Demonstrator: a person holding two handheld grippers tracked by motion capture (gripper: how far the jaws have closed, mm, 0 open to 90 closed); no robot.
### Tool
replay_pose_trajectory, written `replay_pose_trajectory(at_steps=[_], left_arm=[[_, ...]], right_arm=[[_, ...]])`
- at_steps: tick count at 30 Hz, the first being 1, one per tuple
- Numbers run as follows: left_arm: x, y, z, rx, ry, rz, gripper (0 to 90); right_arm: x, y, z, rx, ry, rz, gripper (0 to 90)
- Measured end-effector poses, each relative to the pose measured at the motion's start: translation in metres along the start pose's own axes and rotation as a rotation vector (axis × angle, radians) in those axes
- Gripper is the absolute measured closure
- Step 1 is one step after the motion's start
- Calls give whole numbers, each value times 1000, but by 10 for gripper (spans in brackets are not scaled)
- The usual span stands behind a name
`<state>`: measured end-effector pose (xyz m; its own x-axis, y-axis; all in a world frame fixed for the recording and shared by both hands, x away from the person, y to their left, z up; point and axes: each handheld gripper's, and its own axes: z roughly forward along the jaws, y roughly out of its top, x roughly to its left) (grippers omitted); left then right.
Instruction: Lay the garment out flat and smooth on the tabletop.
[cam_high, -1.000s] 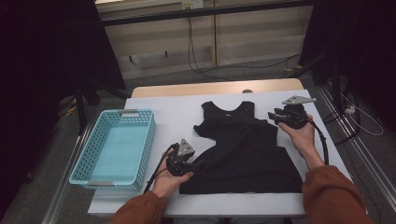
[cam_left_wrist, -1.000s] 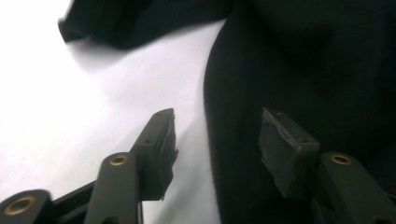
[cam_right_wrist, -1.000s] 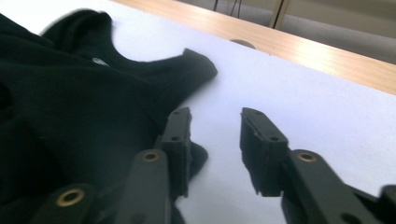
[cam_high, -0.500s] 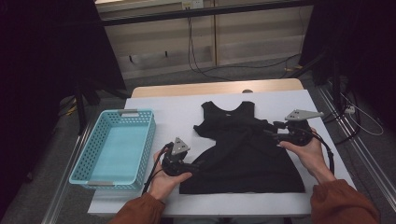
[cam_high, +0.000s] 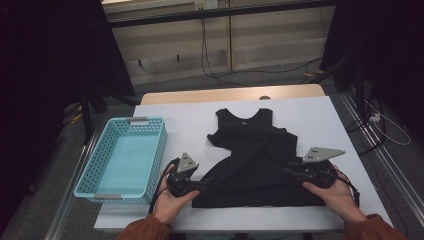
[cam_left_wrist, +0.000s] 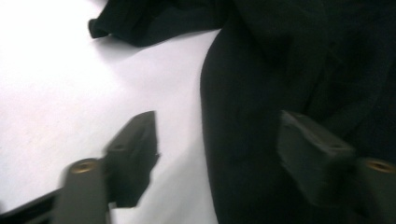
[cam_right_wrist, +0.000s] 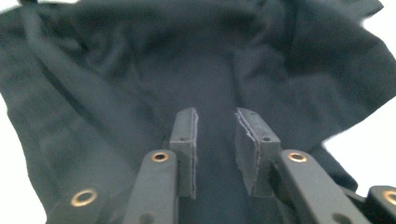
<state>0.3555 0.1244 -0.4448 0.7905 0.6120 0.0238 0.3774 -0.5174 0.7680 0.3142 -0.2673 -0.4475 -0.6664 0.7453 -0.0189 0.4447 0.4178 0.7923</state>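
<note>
A black sleeveless top (cam_high: 260, 150) lies flat on the white table (cam_high: 325, 115), neck away from me. My left gripper (cam_high: 207, 184) is at its lower left edge. In the left gripper view the left gripper (cam_left_wrist: 217, 144) is open and its jaws have just been closing; one jaw is over the bare table, the other over the top (cam_left_wrist: 289, 70), with the cloth's edge between them. My right gripper (cam_high: 291, 170) points in over the top's right side. Its jaws have also just been closing, and the right gripper (cam_right_wrist: 215, 135) keeps a narrow gap above the cloth (cam_right_wrist: 116, 70), pinching nothing.
A light blue plastic basket (cam_high: 135, 120) stands empty on the table's left part. The table's far edge shows a bare wooden strip (cam_high: 230, 94). Cables lie on the floor beyond, and a metal rail runs along the right side.
The right hand has come back toward me, from the top's far right shoulder down to its lower right side. The left hand has stayed at the lower left edge.
</note>
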Motion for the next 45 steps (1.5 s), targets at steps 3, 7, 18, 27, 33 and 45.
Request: replay_pose_trajectory(at_steps=[3, 7, 18, 27, 33, 45], left_arm=[[0, 0, 8, 30, -18, 7, 462], [-2, -1, 15, 68, -29, 23, 506], [-2, -2, 20, 110, -96, -7, 804], [2, -6, 9, 139, -92, -38, 883], [3, -11, 1, 148, -82, -43, 882], [-4, -6, -22, 3, -68, -65, 632]], right_arm=[[1, -1, 9, 30, 9, -9, 725], [4, -1, 18, 68, 24, -26, 676], [8, -2, 24, 130, 33, -18, 603], [10, -1, 21, 149, 82, -3, 900], [15, -4, 13, 156, 94, -2, 900], [30, -4, -12, 25, 84, -27, 646]])
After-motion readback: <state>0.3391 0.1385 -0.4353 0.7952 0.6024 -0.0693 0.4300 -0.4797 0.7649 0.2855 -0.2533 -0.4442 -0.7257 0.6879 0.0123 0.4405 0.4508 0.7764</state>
